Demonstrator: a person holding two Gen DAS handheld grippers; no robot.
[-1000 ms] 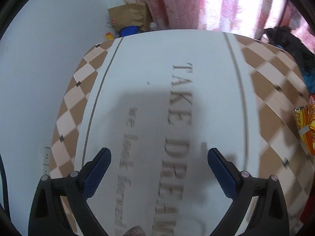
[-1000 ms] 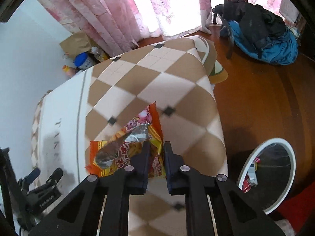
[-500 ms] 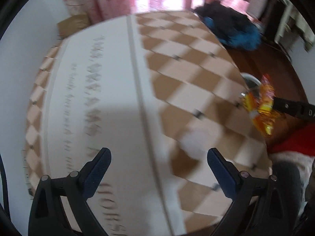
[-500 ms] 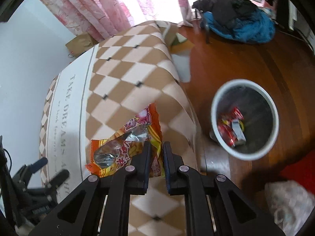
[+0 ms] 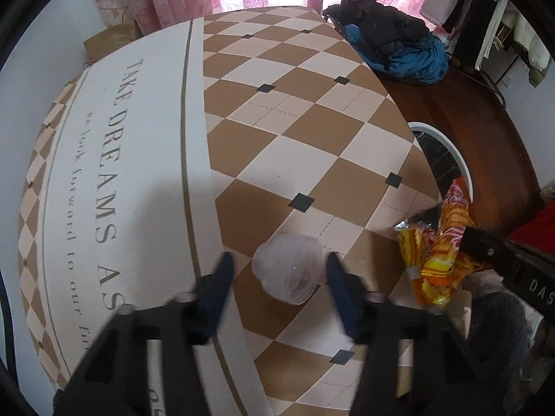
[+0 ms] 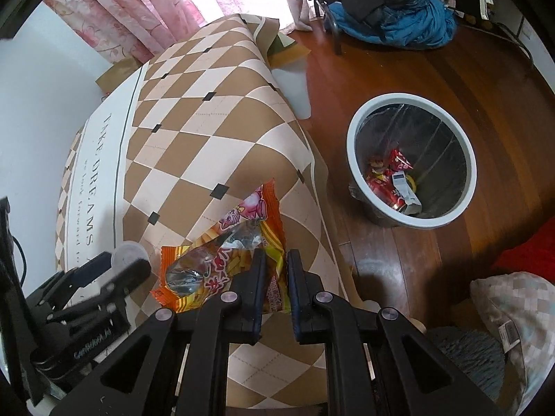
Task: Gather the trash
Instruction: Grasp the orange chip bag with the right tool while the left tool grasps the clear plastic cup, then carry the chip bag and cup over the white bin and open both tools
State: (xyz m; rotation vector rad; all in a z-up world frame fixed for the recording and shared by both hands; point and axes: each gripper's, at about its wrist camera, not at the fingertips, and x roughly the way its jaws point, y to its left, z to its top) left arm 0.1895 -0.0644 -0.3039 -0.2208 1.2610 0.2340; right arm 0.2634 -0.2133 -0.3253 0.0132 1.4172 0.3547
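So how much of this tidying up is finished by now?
Some is done: red wrappers already lie in the bin on the floor. In hand: the right gripper is clamped on an orange snack bag, not yet over the bin. Left to do: a clear plastic cup lies on its side on the checked tablecloth, between the open fingers of the left gripper.

Home room, pink floral curtains [image 6: 180,7], checkered tablecloth [image 5: 312,131], wooden floor [image 6: 433,79], clothes heap [image 6: 388,3]
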